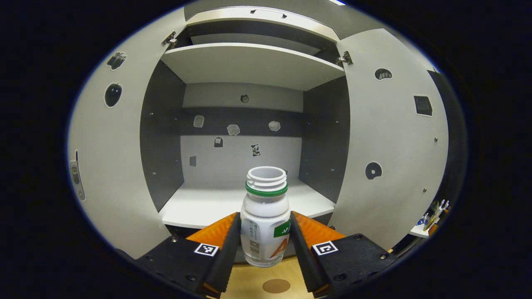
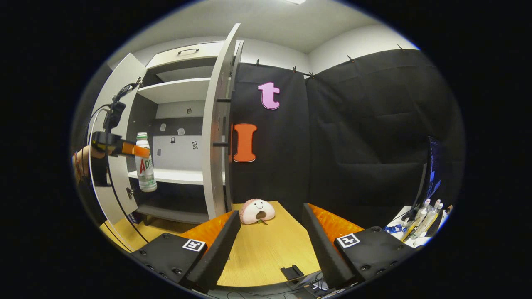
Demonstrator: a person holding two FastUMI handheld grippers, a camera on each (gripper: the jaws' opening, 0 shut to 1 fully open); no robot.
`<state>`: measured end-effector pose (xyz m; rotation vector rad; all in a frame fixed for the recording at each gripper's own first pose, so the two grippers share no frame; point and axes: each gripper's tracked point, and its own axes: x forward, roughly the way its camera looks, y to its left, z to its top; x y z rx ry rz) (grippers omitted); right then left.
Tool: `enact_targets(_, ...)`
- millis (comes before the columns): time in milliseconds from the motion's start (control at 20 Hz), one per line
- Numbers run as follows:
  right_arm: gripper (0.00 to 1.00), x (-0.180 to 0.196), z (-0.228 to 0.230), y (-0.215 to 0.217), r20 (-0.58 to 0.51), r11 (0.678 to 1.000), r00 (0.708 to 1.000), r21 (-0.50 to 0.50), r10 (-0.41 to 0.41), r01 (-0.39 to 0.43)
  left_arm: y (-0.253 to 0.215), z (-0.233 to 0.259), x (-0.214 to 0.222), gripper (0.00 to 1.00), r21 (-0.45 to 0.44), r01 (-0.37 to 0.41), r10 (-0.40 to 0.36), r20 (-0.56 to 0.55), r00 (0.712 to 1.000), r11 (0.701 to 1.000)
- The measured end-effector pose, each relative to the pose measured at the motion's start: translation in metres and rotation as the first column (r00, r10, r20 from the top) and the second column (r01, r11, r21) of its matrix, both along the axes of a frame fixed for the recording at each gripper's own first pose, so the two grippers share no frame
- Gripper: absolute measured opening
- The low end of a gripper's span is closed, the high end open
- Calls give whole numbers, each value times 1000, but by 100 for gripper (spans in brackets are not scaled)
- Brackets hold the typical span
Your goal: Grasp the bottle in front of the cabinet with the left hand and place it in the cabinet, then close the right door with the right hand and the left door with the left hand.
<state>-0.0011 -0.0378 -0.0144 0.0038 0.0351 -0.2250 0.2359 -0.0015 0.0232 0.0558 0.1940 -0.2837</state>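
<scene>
Left gripper carrying bottle at cabinet mouth

Left gripper (image 1: 265, 232) fingers clamp both sides of uncapped white bottle (image 1: 266, 218), upright, lifted above wooden table (image 1: 249, 282), just before cabinet (image 1: 249, 66) lower shelf (image 1: 208, 205). Both doors stand open: left door (image 1: 112, 166) at 9 o'clock, right door (image 1: 390, 137) at 3. Right gripper (image 2: 270, 232) fingers spread wide, holding nothing, over table; plush toy (image 2: 257, 211) at 12.

A: The bottle (image 1: 266, 224) looks like smooth white plastic, slightly glossy, with a printed label and a green ring under its ribbed neck.

B: And the left gripper (image 1: 265, 238)?

A: Matt black housing, textured orange plastic on its jaws, dark foam-like pads.

B: The cabinet (image 1: 249, 66)?

A: Matt white and grey laminate, small metal hinges. The bench (image 2: 266, 249) is pale wood-grain, and the toy (image 2: 257, 211) on it looks plush.
</scene>
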Motion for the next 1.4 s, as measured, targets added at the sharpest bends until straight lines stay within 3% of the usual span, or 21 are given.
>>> enact_targets(250,99,-3,-2,-9,-4,1000,1000,10,-19,19,1,16,38,68,-4,-17,17,0,1000,1000)
enact_targets(500,99,-1,-6,-20,-12,999,999,14,-43,43,8,29,74,68,59,-48,46,31,998,997)
enact_targets(800,98,7,-11,-21,-25,998,998,20,-53,53,7,19,110,68,74,-60,60,3,998,995)
enact_targets(1400,99,16,-15,-21,-35,998,998,23,-56,57,8,3,120,69,64,-87,90,-51,995,994)
